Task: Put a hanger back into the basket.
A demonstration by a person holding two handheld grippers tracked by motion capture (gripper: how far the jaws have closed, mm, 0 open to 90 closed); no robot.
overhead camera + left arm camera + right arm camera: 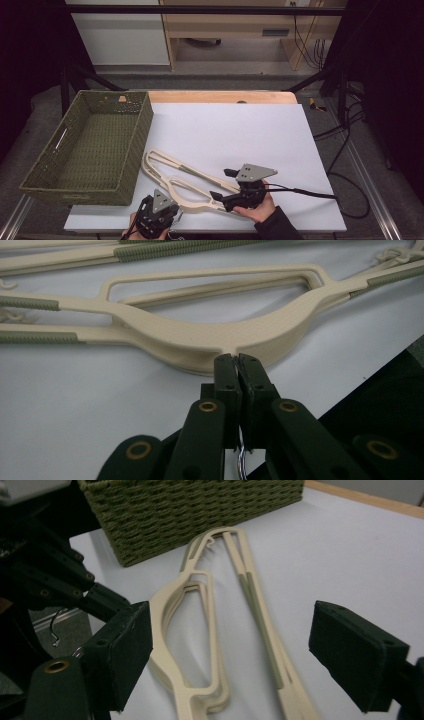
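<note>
Cream plastic hangers [186,176] with grey-green ribbed grips lie stacked on the white table top, next to the basket. My left gripper [176,214] is at the front edge of the table. In the left gripper view its jaws [238,363] are pressed together at the neck of a hanger [200,335], pinching the thin metal hook [54,630] that hangs below it. My right gripper [223,184] is open, its wide-set pads [130,650] straddling the hangers' [170,610] arms without touching them.
A green woven basket [145,125] stands at the left, its near wall [200,510] close to the hangers' far ends. The white sheet [240,130] covers a wooden table. A black cable [310,192] trails right from my right gripper.
</note>
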